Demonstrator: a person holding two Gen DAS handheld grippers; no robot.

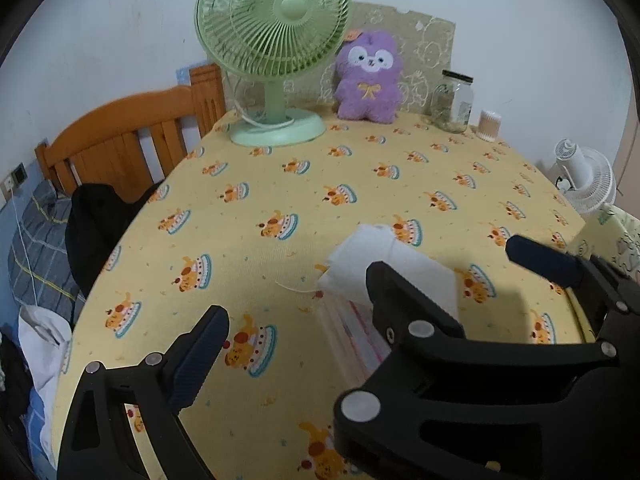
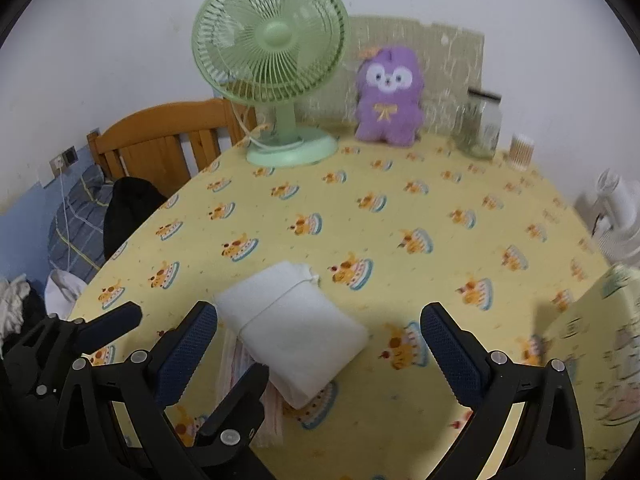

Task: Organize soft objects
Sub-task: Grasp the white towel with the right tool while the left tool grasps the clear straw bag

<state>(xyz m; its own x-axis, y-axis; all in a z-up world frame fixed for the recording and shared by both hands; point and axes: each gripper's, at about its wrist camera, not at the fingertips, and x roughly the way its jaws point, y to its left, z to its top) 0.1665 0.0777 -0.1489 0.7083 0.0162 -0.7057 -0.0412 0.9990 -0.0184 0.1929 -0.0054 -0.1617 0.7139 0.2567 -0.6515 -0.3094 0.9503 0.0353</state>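
A folded white cloth (image 2: 294, 330) lies on the yellow cake-print tablecloth (image 2: 400, 240), with a thin cord across it and a striped pink-and-white cloth (image 2: 236, 356) showing under its near edge. In the right wrist view the white bundle sits between the two spread fingers of the right gripper (image 2: 320, 352), nearer the left-hand finger; the jaws stand wide open and neither pad touches it, so the gripper holds nothing. The left gripper (image 2: 196, 352) reaches in from the left of that view, one finger over the striped layer, the other out past the bundle's left side.

In the left wrist view the left gripper (image 1: 296, 292) also stands wide open and empty, its fingers spread either side of the stack, and a finger of the right gripper crosses low over the white cloth (image 1: 384, 264).

Far ahead of both grippers, at the table's back edge, stand a green fan (image 1: 276, 52), a purple plush toy (image 1: 368, 78) against a patterned board, a glass jar (image 1: 454, 102) and a tub of cotton swabs (image 1: 489, 125).
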